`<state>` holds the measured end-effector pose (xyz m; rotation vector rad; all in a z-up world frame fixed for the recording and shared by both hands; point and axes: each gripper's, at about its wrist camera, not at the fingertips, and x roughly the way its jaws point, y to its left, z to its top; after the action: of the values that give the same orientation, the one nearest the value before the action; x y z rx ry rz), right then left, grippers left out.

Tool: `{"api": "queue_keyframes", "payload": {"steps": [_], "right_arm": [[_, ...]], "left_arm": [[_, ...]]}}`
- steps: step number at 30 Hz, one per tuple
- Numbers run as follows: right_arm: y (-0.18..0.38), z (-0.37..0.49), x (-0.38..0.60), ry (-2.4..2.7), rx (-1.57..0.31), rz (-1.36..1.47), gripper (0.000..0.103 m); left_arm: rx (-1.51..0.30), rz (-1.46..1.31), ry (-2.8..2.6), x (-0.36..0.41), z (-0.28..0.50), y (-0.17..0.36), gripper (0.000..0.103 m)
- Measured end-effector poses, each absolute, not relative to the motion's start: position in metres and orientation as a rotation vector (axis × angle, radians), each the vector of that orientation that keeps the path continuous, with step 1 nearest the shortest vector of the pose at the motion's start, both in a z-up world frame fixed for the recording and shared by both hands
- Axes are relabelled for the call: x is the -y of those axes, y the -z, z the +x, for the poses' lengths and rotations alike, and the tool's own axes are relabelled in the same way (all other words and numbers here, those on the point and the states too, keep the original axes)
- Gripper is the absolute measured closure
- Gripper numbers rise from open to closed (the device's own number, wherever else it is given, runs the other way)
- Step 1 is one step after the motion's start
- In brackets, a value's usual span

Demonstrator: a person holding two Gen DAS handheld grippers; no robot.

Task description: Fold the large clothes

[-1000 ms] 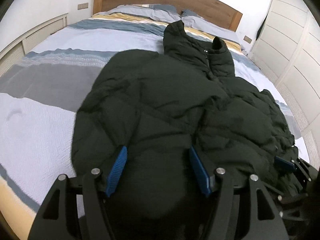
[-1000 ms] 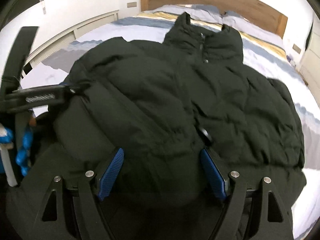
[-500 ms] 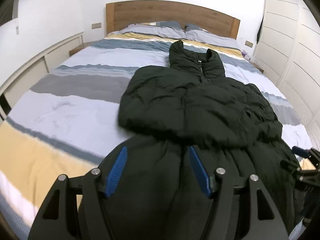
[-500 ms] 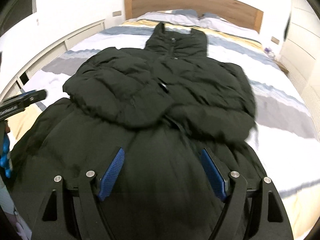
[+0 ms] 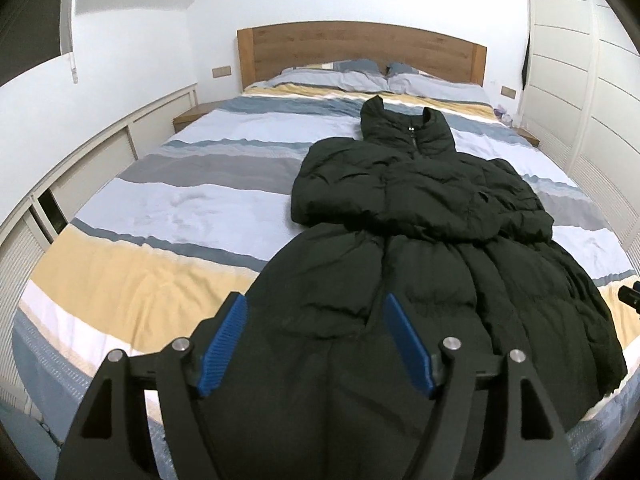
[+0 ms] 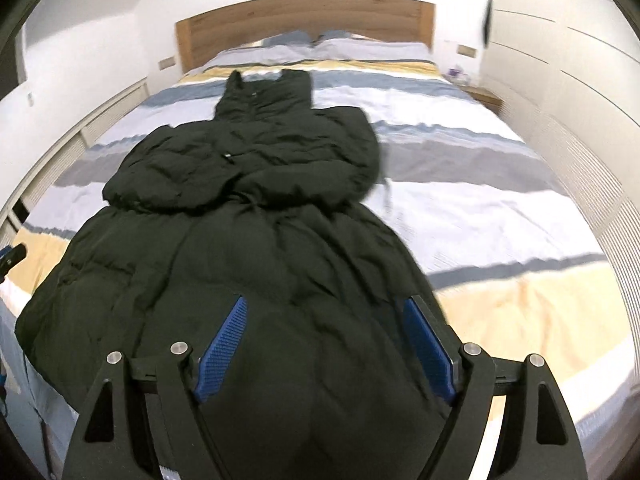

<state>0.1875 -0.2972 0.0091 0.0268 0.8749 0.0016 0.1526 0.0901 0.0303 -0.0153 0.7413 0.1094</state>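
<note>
Since the left gripper (image 5: 316, 340) is still spreading its blue-padded jaws and the right gripper (image 6: 324, 338) has its jaws wide too, nothing is pinched; the hem just shows between them. That long black quilted puffer coat (image 5: 420, 240) lies lengthwise on the striped blue, grey and yellow bed (image 5: 160, 208), hem hanging at the near edge, both sleeves folded in across the chest, collar pointing far toward the wooden headboard (image 5: 360, 52). My guess: it's light but bulky, springy and a bit slick, so it'll puff back open. I'd pinch a thick bunch at each near hem corner, outer shell and lining together.
</note>
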Motion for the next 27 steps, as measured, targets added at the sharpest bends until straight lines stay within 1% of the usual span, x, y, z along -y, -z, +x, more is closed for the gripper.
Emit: {"api": "queue_keyframes", "payload": {"steps": [9, 11, 14, 22, 25, 27], "right_arm": [[-0.011, 0.15, 0.329, 0.076, -0.877, 0.058, 0.022], [-0.012, 0.145, 0.335, 0.089, -0.878, 0.064, 0.022], [-0.012, 0.138, 0.343, 0.11, -0.878, 0.075, 0.018], [0.0, 0.126, 0.366, 0.147, -0.908, 0.114, 0.015], [0.008, 0.125, 0.374, 0.159, -0.929, 0.128, 0.014], [0.014, 0.124, 0.38, 0.171, -0.94, 0.135, 0.01]], "left_arm": [[-0.708, -0.015, -0.125, -0.099, 0.124, -0.04, 0.03], [-0.711, -0.014, -0.132, -0.102, 0.12, -0.038, 0.028], [-0.715, -0.014, -0.143, -0.107, 0.116, -0.035, 0.027], [-0.737, -0.008, -0.167, -0.115, 0.112, -0.023, 0.026], [-0.755, -0.008, -0.18, -0.118, 0.113, -0.015, 0.024], [-0.768, -0.005, -0.188, -0.12, 0.114, -0.01, 0.023]]}}
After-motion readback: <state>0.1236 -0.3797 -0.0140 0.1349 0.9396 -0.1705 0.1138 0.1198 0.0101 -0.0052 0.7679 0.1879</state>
